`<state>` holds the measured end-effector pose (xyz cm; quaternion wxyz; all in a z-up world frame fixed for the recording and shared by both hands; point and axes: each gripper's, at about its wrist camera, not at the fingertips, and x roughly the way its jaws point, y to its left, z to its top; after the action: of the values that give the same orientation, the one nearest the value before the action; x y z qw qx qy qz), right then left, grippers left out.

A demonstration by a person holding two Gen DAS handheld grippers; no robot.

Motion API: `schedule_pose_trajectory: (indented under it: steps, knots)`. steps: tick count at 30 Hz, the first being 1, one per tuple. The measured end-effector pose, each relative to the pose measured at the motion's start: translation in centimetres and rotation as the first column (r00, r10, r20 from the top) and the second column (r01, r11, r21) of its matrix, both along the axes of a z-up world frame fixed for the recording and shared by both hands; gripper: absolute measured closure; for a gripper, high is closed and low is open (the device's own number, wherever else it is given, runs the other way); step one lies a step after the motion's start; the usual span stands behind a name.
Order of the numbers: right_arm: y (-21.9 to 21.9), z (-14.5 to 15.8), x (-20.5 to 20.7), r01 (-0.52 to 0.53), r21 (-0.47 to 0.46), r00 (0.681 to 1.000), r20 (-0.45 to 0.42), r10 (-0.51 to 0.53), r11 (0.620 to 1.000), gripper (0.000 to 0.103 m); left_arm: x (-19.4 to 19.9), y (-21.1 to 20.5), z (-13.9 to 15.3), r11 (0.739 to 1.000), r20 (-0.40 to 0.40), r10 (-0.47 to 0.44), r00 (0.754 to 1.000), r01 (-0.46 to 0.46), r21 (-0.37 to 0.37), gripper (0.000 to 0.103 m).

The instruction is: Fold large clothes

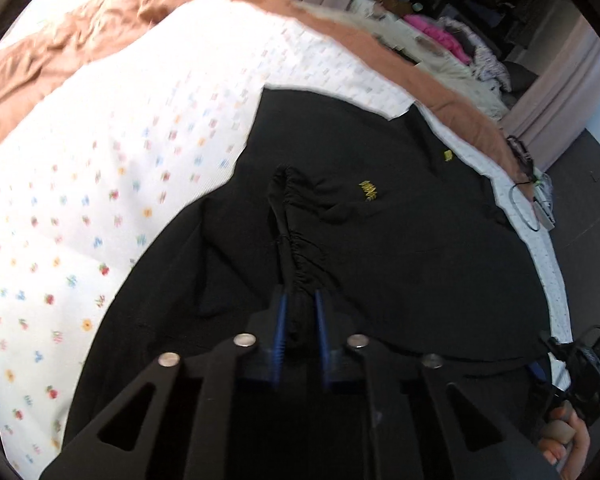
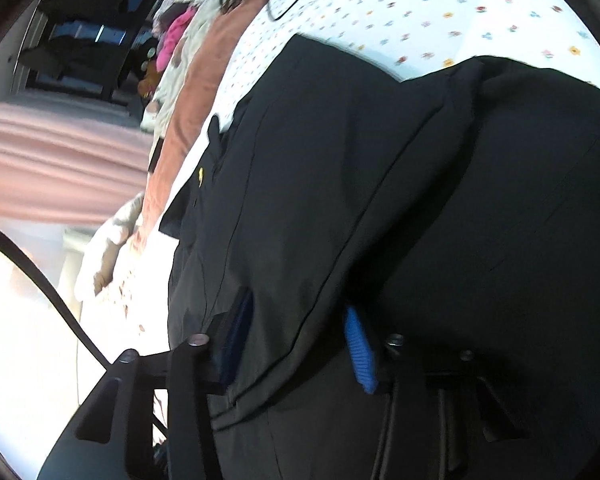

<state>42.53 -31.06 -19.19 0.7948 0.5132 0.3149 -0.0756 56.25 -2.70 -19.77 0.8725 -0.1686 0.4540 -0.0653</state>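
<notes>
A large black garment (image 1: 400, 240) with small yellow embroidery lies spread on a white flowered sheet (image 1: 100, 160). In the left wrist view my left gripper (image 1: 301, 304) is shut on a gathered ridge of the black cloth, pinched between its blue pads (image 1: 282, 312). In the right wrist view the same black garment (image 2: 480, 200) fills most of the frame. My right gripper (image 2: 300, 336) stands partly apart, and a smooth fold of the cloth lies between its blue pads (image 2: 358, 344) without looking pinched. Cloth drapes over part of both fingers.
A rust-brown blanket (image 1: 100, 20) runs along the sheet's far edge. Beyond it is a heap of clothes with a pink item (image 1: 440, 36). A black cable (image 1: 524, 208) lies at the bed's edge. A person's hand (image 1: 564, 436) shows at the lower right, and pink curtains (image 2: 60, 152) hang behind.
</notes>
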Motion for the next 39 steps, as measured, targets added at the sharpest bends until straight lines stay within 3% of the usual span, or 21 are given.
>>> schedule_pose_trajectory:
  steps: [7,12,19,26,28,29,30,32,33,39]
  knots:
    - [-0.4,-1.0,-0.9,0.023,0.07,0.999,0.033,-0.025,0.997,0.094,0.9,-2.5,4.3,0.994,0.075,-0.077,0.994,0.07,0.088,0.091]
    - [-0.7,-1.7,-1.0,0.009,0.095,0.998,0.053,-0.014,0.995,0.098,3.3,-2.3,6.0,0.986,0.086,-0.089,0.992,0.075,0.148,0.091]
    - [-1.0,-2.7,-1.0,-0.023,0.118,0.998,0.066,0.016,0.993,0.098,6.6,-2.1,4.5,0.977,0.039,-0.069,0.997,0.059,0.205,0.091]
    - [-1.9,-2.8,-0.5,-0.033,0.111,0.999,-0.011,0.034,0.993,0.097,8.6,-0.9,0.8,0.985,-0.074,-0.018,0.997,0.031,0.169,0.089]
    - [-2.0,-2.2,-0.5,-0.037,0.092,0.999,-0.029,0.04,0.995,0.087,8.3,-0.8,0.6,0.987,-0.087,-0.03,0.996,0.043,0.155,0.086]
    - [-2.1,-2.0,-0.6,-0.039,0.084,0.999,-0.026,0.042,0.996,0.069,8.0,-0.7,0.8,0.987,-0.089,-0.035,0.995,0.048,0.151,0.078]
    - [-2.1,-1.7,-0.6,-0.042,0.079,0.999,-0.017,0.044,0.996,0.058,7.5,-0.6,1.1,0.986,-0.083,-0.034,0.996,0.047,0.16,0.069]
    - [-2.2,-0.8,-0.9,-0.061,0.08,0.998,0.028,0.059,0.995,0.031,6.6,-0.3,2.2,0.983,-0.049,-0.032,0.998,0.04,0.18,0.016]
    - [-2.0,-0.6,-1.1,-0.065,0.074,0.998,0.031,0.063,0.995,0.029,6.0,-0.1,2.9,0.984,-0.026,-0.035,0.999,0.039,0.173,0.01]
    - [-2.0,-0.2,-3.4,-0.085,0.076,0.996,0.035,0.083,0.993,0.029,2.4,1.4,6.4,0.989,0.02,-0.038,0.999,0.035,0.144,0.008]
